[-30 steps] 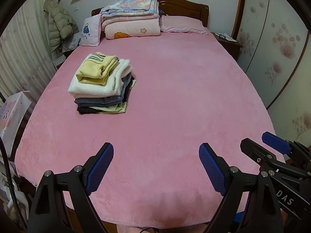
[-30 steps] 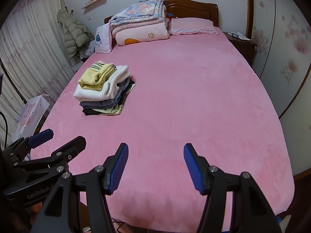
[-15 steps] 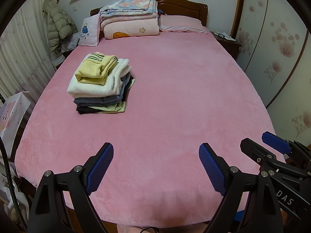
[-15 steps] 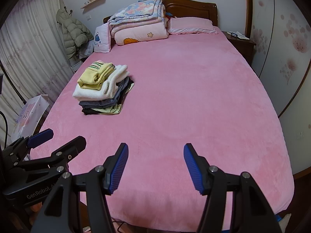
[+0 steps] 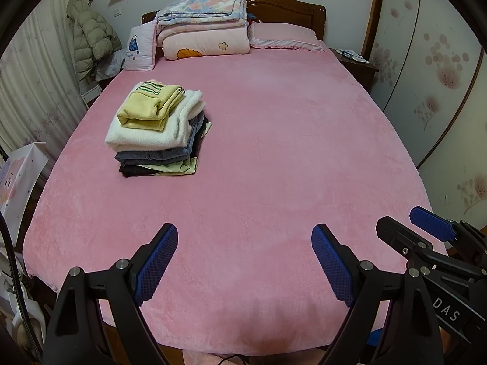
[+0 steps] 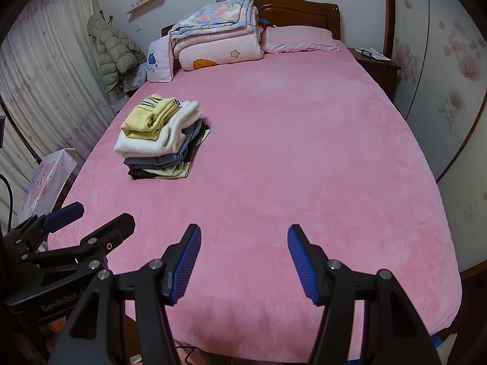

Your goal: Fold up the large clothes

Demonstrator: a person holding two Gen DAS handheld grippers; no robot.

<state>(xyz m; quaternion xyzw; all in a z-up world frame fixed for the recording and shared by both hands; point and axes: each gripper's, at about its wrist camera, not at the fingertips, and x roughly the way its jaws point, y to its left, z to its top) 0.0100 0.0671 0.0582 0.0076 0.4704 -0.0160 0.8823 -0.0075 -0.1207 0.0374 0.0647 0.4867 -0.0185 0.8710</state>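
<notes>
From the left wrist, the left gripper (image 5: 245, 261) hangs over the foot of the pink bed (image 5: 289, 158) with its jaws spread wide and nothing between them. The stack of folded clothes (image 5: 159, 133) sits at about ten o'clock, well apart from the fingers, probably parked off to the side so the middle of the bed serves as folding space. The right gripper (image 5: 426, 231) shows at four o'clock.

From the right wrist, the right gripper (image 6: 243, 258) is likewise spread and empty above the near edge. The stack lies at eleven o'clock. No unfolded garment is visible; one may lie out of view.
</notes>
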